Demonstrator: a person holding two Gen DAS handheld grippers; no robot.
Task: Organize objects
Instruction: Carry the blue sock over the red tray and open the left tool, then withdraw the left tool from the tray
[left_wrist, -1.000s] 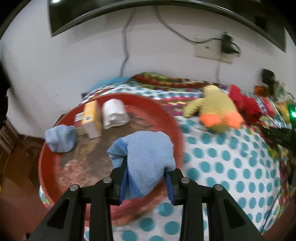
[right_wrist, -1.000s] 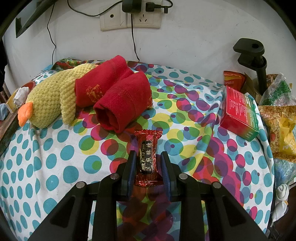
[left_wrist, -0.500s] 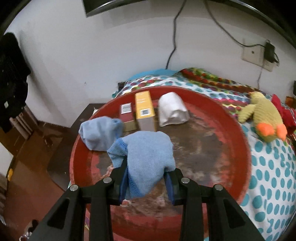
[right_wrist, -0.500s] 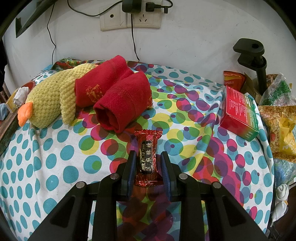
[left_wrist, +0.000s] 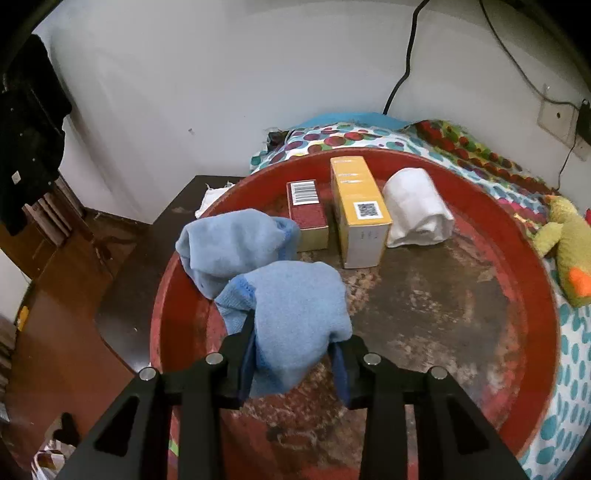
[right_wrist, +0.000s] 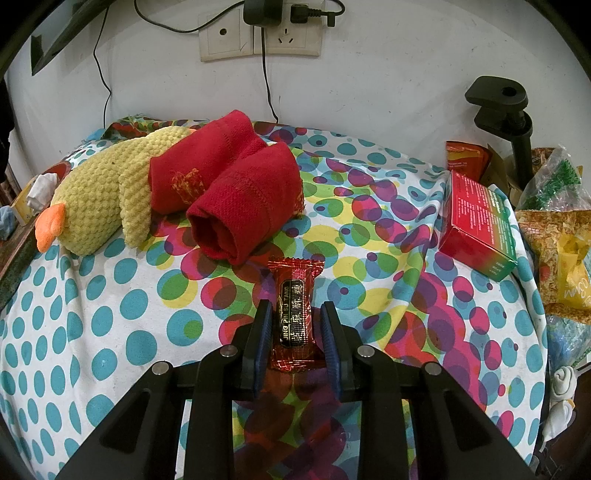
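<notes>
My left gripper (left_wrist: 295, 339) hangs over the left part of a round red tray (left_wrist: 535, 295), a rolled light blue cloth (left_wrist: 295, 302) bunched between its pads. Its jaws are opening slightly, and the cloth still sits in them. A second blue cloth (left_wrist: 236, 243) lies on the tray just beyond. In the right wrist view my right gripper (right_wrist: 295, 317) is shut on a red candy packet (right_wrist: 294, 295) just above the dotted tablecloth (right_wrist: 110, 314).
The tray also holds a dark red box (left_wrist: 308, 210), a yellow box (left_wrist: 360, 206) and a white rolled cloth (left_wrist: 417, 206). A yellow plush duck (right_wrist: 103, 192) and red rolled cloths (right_wrist: 236, 192) lie mid-table. A red-green box (right_wrist: 476, 221), snack bags (right_wrist: 554, 258) and a black clamp (right_wrist: 506, 110) stand at the right.
My left gripper has carried the blue cloth leftward from the tray's right rim to over its left side, beside the other blue cloth. The right gripper has not moved.
</notes>
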